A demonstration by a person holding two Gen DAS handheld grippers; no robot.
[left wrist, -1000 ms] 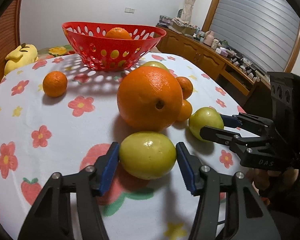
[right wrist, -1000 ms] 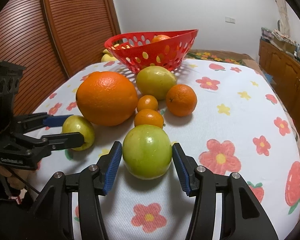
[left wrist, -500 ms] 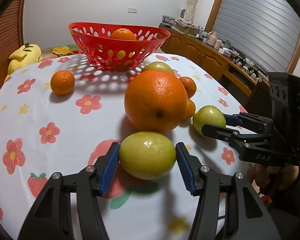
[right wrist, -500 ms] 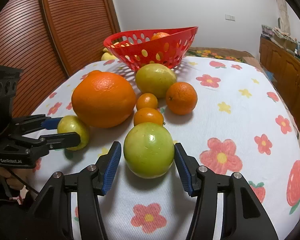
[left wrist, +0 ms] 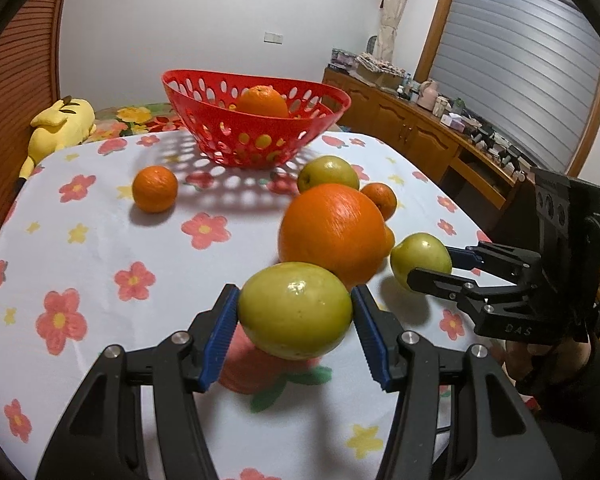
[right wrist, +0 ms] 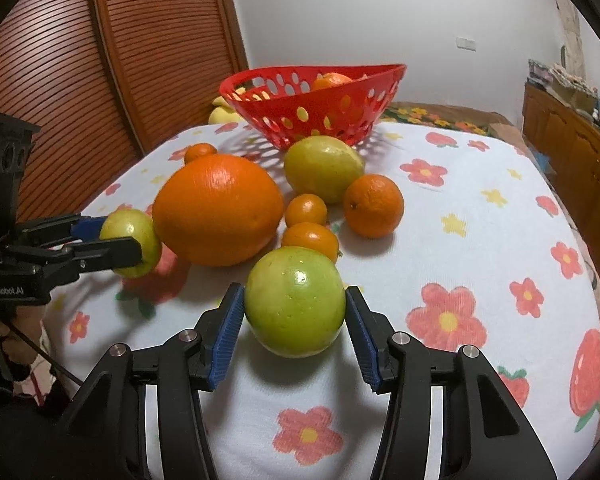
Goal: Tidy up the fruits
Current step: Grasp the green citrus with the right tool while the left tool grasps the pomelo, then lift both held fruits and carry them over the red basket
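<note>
Left wrist view: low and close over the tabletop (left wrist: 100,248), angled downward toward the red basket (left wrist: 256,140).
Right wrist view: equally low and close, facing the same basket (right wrist: 320,112).
Shared: the large orange (left wrist: 332,232) (right wrist: 218,210) and the basket.

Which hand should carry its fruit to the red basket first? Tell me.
Left. The left gripper clamps its yellow-green fruit, apparently lifted clear of the tablecloth; the right gripper has its green fruit resting on it.

Black gripper (left wrist: 295,334), blue ribbed pads (left wrist: 220,336)
</note>
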